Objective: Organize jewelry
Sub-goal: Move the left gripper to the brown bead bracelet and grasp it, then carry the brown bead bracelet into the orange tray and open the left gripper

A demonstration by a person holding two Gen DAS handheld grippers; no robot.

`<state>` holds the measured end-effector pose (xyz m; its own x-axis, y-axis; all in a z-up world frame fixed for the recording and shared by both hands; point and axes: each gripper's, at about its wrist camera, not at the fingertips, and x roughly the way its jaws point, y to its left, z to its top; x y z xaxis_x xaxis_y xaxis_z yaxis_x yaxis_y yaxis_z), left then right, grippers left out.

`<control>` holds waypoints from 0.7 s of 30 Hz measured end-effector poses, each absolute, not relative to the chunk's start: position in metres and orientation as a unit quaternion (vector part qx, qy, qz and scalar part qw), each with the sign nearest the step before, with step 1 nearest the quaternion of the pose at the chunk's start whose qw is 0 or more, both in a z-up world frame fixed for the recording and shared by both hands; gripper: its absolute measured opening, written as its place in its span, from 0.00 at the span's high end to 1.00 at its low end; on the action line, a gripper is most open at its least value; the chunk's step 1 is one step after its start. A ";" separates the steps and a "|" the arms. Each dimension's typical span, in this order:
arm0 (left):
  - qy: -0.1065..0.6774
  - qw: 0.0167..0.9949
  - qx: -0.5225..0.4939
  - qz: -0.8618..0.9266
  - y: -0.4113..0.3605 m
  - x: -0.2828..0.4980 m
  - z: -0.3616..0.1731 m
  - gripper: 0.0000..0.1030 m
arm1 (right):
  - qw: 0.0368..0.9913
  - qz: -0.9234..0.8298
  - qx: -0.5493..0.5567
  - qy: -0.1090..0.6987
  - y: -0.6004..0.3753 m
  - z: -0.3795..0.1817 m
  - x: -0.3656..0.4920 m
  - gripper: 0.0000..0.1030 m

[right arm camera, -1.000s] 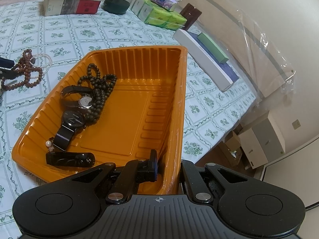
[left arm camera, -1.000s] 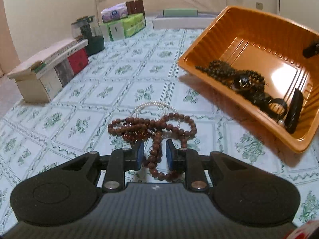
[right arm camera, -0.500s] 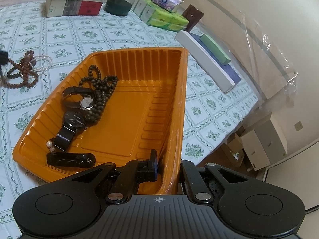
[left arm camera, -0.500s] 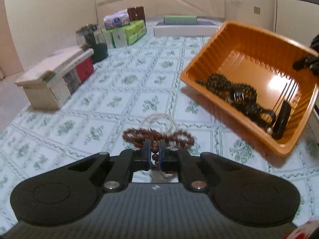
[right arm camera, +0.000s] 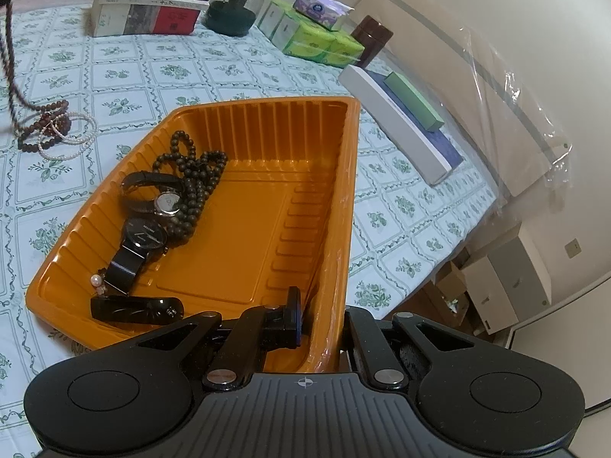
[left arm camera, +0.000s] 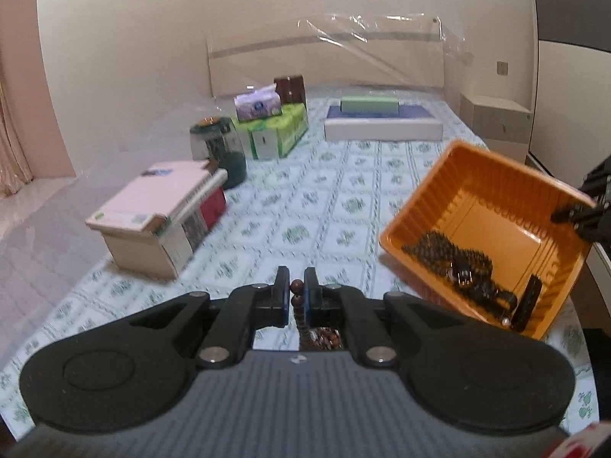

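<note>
Over the flowered tablecloth (right arm camera: 214,72), at far left, the left gripper (left arm camera: 296,293) is clenched on a reddish-brown bead necklace (left arm camera: 297,302) — one strand hangs taut while its lower loops lie on the cloth, tangled with a pearl bracelet (right arm camera: 72,135). Further right, the orange tray (right arm camera: 267,114) holds a dark bead strand (right arm camera: 193,179), two wristwatches and a black clip. Its near rim is pinched in the right gripper (right arm camera: 322,316), jaws clamped — tray tilted.

Stacked books (left arm camera: 160,213) far left of tool | dark jar (left arm camera: 218,149) beyond them | green tissue packs (left arm camera: 277,129) | flat white box (left arm camera: 383,129) straight ahead | floral tablecloth (left arm camera: 305,206)
</note>
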<state>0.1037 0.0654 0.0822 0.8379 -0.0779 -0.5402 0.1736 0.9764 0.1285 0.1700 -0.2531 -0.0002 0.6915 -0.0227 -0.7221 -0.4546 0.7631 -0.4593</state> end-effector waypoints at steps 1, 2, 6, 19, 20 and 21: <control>0.274 0.955 0.088 -0.065 0.066 0.104 0.086 0.94 | 0.862 0.125 -0.321 0.372 -0.253 0.000 0.170 0.95; 0.271 0.956 0.090 -0.065 0.067 0.104 0.090 0.94 | 0.862 0.126 -0.321 0.372 -0.253 0.000 0.170 0.95; 0.255 0.960 0.089 -0.068 0.070 0.104 0.109 0.94 | 0.862 0.126 -0.322 0.371 -0.252 0.000 0.171 0.95; 0.211 0.965 0.105 -0.116 0.049 0.105 0.163 0.94 | 0.862 0.126 -0.323 0.370 -0.253 0.000 0.171 0.95; 0.207 0.965 0.106 -0.123 0.045 0.105 0.167 0.94 | 0.862 0.126 -0.323 0.370 -0.253 0.001 0.171 0.95; 0.205 0.964 0.105 -0.130 0.041 0.106 0.168 0.94 | 0.862 0.126 -0.322 0.369 -0.253 0.001 0.171 0.95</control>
<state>0.1060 0.0411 0.1683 0.8817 -0.2082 -0.4234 0.2947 0.9438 0.1495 0.1708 -0.2533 0.0005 0.6951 -0.0199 -0.7186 -0.4562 0.7603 -0.4624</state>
